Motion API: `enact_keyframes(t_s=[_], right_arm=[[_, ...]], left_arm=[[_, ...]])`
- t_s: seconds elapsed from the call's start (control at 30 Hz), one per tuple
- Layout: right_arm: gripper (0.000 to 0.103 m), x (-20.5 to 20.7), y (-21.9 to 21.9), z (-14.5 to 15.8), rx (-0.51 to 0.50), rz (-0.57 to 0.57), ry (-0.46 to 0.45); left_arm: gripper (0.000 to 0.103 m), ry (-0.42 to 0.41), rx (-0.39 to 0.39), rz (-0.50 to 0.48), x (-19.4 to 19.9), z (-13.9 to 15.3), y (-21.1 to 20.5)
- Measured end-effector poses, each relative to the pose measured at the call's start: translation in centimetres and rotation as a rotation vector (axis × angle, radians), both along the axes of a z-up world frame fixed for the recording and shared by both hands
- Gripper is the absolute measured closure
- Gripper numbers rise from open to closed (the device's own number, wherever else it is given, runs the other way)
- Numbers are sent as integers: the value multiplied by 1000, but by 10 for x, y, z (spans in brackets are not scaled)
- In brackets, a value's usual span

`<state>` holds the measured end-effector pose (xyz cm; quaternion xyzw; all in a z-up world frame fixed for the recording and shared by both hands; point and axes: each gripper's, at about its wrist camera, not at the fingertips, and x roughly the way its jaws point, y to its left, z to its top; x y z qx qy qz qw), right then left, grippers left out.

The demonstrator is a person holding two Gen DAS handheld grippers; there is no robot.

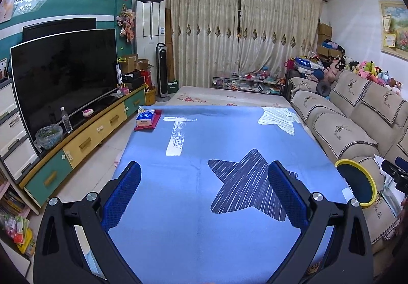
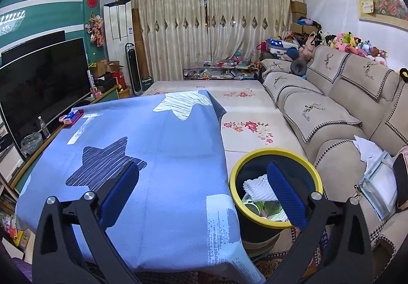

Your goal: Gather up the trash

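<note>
Left tool (image 1: 204, 192) and right tool (image 2: 202, 192): both spread wide, empty, above the blue tabletop (image 1: 229, 136); tissue pack (image 1: 145, 117) lettering unreadable.

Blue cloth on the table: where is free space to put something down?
Nearly all the blue cloth is bare, from the dark star outward. Only the far left corner is taken, by the tissue pack.

We see a matt woven blue cloth (image 1: 229, 136) over the table, and the bin (image 2: 274, 197) looks like smooth plastic with a glossy yellow rim. Inside it lies white foam netting (image 2: 257, 188), perhaps. Our pads (image 2: 285, 192) are textured blue rubber on matt black plastic arms.
</note>
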<state>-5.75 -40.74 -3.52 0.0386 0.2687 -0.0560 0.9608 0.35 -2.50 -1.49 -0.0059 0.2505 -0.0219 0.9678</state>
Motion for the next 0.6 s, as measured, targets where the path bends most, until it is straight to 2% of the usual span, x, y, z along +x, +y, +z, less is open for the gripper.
enact_keyframes(t_s=[0.6], right_arm=[[7, 1, -6, -2, 11, -8, 2]], left_arm=[[5, -1, 3, -15, 1, 2, -6]])
